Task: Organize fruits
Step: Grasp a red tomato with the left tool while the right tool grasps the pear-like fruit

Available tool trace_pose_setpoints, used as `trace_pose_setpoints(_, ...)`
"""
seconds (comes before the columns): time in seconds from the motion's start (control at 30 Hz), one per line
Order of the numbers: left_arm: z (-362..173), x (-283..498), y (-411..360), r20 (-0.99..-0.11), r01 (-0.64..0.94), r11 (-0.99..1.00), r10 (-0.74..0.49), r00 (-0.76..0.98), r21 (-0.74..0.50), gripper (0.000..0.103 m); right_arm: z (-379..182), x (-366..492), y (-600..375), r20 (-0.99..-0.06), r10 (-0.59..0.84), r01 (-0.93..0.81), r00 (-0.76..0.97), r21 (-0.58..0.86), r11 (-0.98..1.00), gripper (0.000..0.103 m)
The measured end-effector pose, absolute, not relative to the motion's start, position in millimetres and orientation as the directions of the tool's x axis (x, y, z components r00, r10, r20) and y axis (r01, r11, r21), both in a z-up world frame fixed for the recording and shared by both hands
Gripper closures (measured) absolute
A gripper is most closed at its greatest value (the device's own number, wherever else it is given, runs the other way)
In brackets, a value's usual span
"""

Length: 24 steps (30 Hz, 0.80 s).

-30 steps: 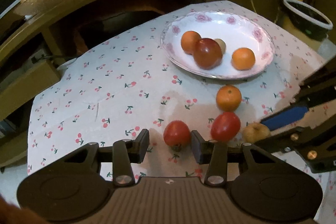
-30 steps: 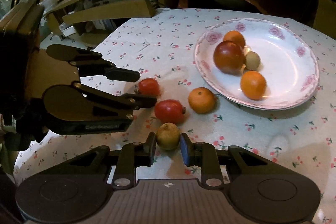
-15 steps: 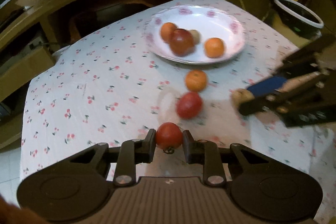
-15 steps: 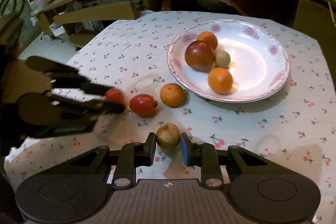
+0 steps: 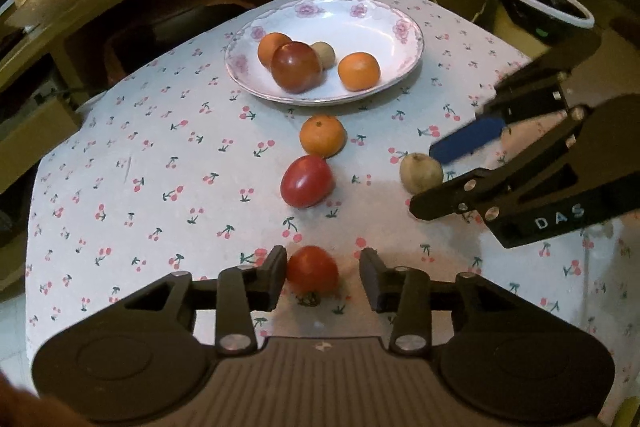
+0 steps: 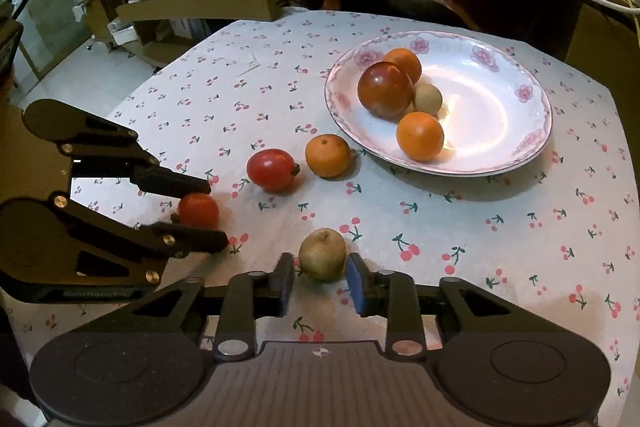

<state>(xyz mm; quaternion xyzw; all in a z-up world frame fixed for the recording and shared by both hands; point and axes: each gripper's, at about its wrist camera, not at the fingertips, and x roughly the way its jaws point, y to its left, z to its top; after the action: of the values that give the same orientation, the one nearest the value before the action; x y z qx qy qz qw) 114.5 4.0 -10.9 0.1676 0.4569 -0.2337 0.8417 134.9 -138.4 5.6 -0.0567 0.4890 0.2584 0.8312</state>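
At the lower middle of my left view, my left claw [image 5: 323,269] is standing open. Half a second ago it was clamped on the small tomato [image 5: 312,269]. Now that tomato is sitting on the desk [image 5: 160,167], touching the left finger and clear of the right one. I am judging this as a release, so the tomato is being left here, at the near end of a line with the larger tomato [image 5: 306,181] and the orange [image 5: 322,135] running up toward the plate [image 5: 400,23].

At the lower middle of my right view, my right claw [image 6: 320,277] is also easing apart. The brown fruit [image 6: 322,254] is resting on the cloth between its fingers, which are slightly wider than before and holding nothing. It is lying off to the side, so the line is not looking finished.

The gaps beside the brown fruit are very thin, so contact there is hard to rule out. I am not able to name that fruit. On the plate, a pale fruit is half hidden behind the dark red one, and my right claw's body is running off the right edge of the left view.
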Motion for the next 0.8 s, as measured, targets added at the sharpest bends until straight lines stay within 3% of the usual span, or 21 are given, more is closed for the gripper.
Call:
trace_pose_setpoints(0.07, -11.9, 113.5, 6.3, -0.849, 0.552, 0.831, -0.239, 0.472, 0.073, 0.054, 5.2, 135.1, -137.8, -0.841, 0.373, -0.491, 0.392, 0.152, 0.858, 0.057)
trace_pose_setpoints(0.4, -12.8, 114.0, 14.8, -0.849, 0.546, 0.836, -0.252, 0.465, 0.051, 0.054, 5.4, 140.8, -137.6, -0.843, 0.368, -0.482, 0.393, 0.152, 0.863, 0.057)
trace_pose_setpoints(0.5, -12.7, 112.5, 13.2, -0.854, 0.55, 0.834, -0.255, 0.454, 0.043, 0.064, 5.3, 140.1, -136.0, -0.847, 0.355, -0.487, 0.395, 0.135, 0.863, 0.062)
trace_pose_setpoints(0.57, -12.1, 112.1, 12.5, -0.854, 0.549, 0.835, -0.255, 0.453, 0.042, 0.07, 5.5, 139.6, -135.7, -0.849, 0.358, -0.491, 0.389, 0.138, 0.86, 0.076)
trace_pose_setpoints(0.8, -6.6, 116.3, 13.4, -0.847, 0.535, 0.845, -0.273, 0.457, 0.016, 0.071, 5.8, 137.7, -132.9, -0.851, 0.354, -0.497, 0.389, 0.13, 0.858, 0.077)
